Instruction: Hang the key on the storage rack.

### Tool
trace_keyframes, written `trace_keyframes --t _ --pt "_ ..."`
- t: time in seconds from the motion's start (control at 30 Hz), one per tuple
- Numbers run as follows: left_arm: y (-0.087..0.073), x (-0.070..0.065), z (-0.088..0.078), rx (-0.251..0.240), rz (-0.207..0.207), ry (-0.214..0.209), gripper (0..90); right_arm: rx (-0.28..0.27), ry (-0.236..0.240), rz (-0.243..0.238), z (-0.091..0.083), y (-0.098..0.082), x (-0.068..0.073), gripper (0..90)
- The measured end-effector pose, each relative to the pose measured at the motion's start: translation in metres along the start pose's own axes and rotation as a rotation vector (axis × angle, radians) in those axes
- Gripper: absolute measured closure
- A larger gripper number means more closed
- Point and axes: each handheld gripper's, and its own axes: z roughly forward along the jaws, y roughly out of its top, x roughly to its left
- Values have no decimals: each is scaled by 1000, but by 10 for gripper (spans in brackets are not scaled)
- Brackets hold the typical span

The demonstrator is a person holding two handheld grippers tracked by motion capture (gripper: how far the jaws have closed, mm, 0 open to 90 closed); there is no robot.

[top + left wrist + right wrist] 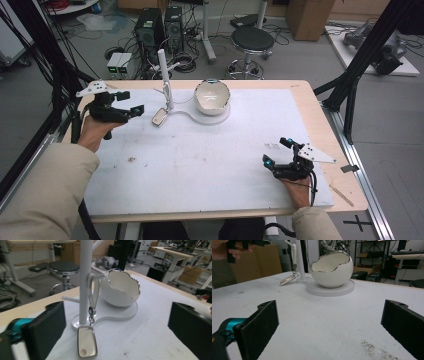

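The left tool [134, 102] stands open and empty at the table's [200, 165] far left, just left of the small white, silver-rimmed key fob [160, 117]. The fob hangs by its strap from a peg of the white stand [164, 80], its lower end resting on the table. The right tool [276, 152], also open and empty, sits near right.

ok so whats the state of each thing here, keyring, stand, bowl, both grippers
keyring: strap looped over a peg of the stand, tag resting on the table, free of the jaws
stand: upright
bowl: upright on the stand's round base, looks empty
left gripper: jaws open, nothing between them
right gripper: jaws open, nothing held
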Motion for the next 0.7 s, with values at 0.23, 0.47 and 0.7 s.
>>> trace_keyframes --t 0.23,0.47,0.7 --pt "-31 -23 -30 -12 65 31 17 3 6 5 0 0 0 4" --pt "-68 -50 -56 -90 76 61 17 4 -2 -15 0 0 2 5" --pt "-102 -63 -75 -162 89 118 17 7 -1 -18 0 0 2 4"
